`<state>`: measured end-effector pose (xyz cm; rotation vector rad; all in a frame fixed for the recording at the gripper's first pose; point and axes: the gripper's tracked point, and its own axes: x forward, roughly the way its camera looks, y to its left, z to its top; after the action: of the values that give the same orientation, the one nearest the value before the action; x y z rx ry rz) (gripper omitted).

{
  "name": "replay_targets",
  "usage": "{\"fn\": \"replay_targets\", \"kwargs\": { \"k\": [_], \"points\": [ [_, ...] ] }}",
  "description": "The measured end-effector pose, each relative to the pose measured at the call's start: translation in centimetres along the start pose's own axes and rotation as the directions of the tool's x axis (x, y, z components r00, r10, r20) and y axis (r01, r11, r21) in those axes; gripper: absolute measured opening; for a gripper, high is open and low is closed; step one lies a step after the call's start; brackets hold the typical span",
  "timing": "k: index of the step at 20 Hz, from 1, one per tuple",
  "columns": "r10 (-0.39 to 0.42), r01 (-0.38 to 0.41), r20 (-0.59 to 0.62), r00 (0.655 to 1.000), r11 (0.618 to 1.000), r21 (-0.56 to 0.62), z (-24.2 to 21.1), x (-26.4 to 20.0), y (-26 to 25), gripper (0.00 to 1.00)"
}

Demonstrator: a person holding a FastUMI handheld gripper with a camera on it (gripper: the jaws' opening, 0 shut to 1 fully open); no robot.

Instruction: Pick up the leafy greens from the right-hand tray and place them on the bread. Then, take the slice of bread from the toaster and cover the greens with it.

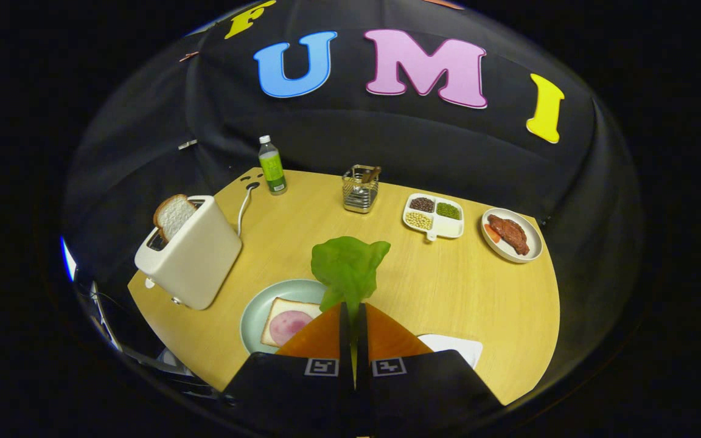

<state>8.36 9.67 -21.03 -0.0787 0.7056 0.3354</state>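
Tool pinches the leafy greens; leaf juts ahead, beside bread.

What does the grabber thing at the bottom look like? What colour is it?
The gripper has two orange fingers shaped like flat wedges, narrowing to points at the front. Behind them sits a black body, and each side carries a small square black-and-white marker. The jaws stand almost together with only a thin gap.

The gripper hangs raised, its fingers pinched nearly together.
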Motion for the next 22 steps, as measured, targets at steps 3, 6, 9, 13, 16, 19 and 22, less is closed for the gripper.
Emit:
{"fn": "replay_targets", "kwargs": {
  "k": [3, 6, 9, 13, 16, 19, 22],
  "points": [
    [0.039, -0.039, -0.032, 0.999, 0.999, -0.013, -0.5, 1.1, 2.8, 0.05],
    [0.032, -0.036, -0.078, 0.996, 0.998, -0.045, -1.8, 2.7, 4.0, 0.05],
    [0.045, -0.051, -0.109, 0.993, 0.997, -0.051, -2.7, 3.5, 5.3, 0.05],
    [0.057, -0.069, -0.148, 0.987, 0.995, -0.077, -4.1, 4.6, 6.9, 0.06],
    [0.059, -0.074, -0.173, 0.983, 0.994, -0.082, -4.8, 5.2, 7.6, 0.10],
    [0.039, -0.058, -0.176, 0.984, 0.993, -0.103, -5.1, 5.7, 7.6, 0.13],
    [0.023, -0.048, -0.203, 0.979, 0.992, -0.120, -6.1, 6.3, 7.5, 0.19]
  ]
}}
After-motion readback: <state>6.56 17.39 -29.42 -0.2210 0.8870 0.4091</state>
